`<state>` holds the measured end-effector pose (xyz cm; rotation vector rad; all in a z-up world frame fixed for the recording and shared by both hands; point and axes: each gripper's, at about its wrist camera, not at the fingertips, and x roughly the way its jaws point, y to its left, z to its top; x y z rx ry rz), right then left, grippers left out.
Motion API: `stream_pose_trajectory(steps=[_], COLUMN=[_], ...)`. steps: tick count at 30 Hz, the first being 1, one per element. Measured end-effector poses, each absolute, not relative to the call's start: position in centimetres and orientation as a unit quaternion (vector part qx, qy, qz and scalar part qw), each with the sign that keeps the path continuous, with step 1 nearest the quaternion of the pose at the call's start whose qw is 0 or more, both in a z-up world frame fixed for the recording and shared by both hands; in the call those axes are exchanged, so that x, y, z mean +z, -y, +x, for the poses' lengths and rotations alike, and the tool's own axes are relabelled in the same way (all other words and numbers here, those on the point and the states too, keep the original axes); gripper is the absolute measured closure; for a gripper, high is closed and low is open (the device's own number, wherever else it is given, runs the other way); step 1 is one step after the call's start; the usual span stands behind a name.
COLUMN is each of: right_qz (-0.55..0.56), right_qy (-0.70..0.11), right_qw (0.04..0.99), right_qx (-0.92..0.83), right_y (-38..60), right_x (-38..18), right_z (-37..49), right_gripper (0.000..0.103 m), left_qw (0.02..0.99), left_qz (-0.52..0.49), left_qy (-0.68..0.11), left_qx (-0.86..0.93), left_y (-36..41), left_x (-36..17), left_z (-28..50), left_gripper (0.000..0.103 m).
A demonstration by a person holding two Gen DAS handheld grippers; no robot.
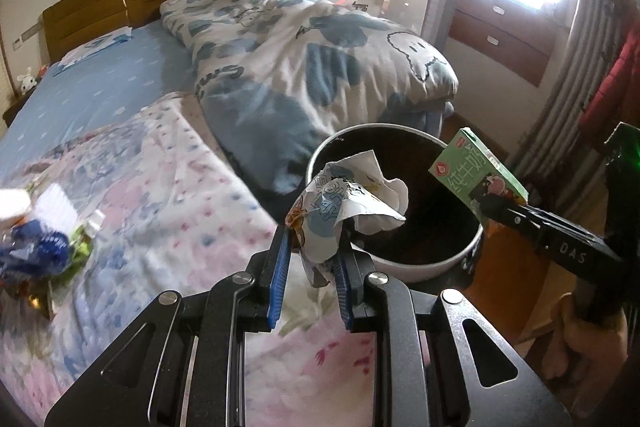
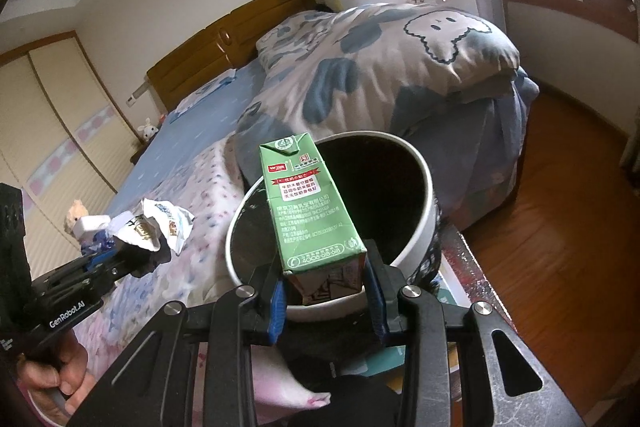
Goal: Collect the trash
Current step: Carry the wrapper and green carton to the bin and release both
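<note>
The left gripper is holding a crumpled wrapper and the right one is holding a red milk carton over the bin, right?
Not quite: the milk carton is green, not red, as the right wrist view shows. The right gripper holds it over the bin, and the left gripper holds the crumpled wrapper.

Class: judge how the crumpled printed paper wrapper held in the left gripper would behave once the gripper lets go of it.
The crumpled printed paper wrapper looks floppy: its loose end droops beyond the left gripper. It is probably very light, being thin and creased. Released, it would likely drop softly, perhaps catching the rim of the round white-rimmed bin it partly overhangs, not rolling.
</note>
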<state>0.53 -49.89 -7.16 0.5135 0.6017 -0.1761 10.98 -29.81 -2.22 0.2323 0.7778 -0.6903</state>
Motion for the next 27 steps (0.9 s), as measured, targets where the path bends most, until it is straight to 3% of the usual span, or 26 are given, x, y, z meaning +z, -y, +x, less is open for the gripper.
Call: stream_pose_trajectory(steps=[27], right_qz=[0.247], right_qy=[-0.318], right_qw=[0.911], right_qx=[-0.092], right_y=[52.7], right_x=[-7.7], right_z=[4.1], right_gripper=[0.069], left_qw=[0.841], left_qz=[0.118], left_qy=[-0.399], left_qx=[-0.345], left_y=[34.7], left_x=[-3.9], left_z=[13.6], left_gripper=[0.082])
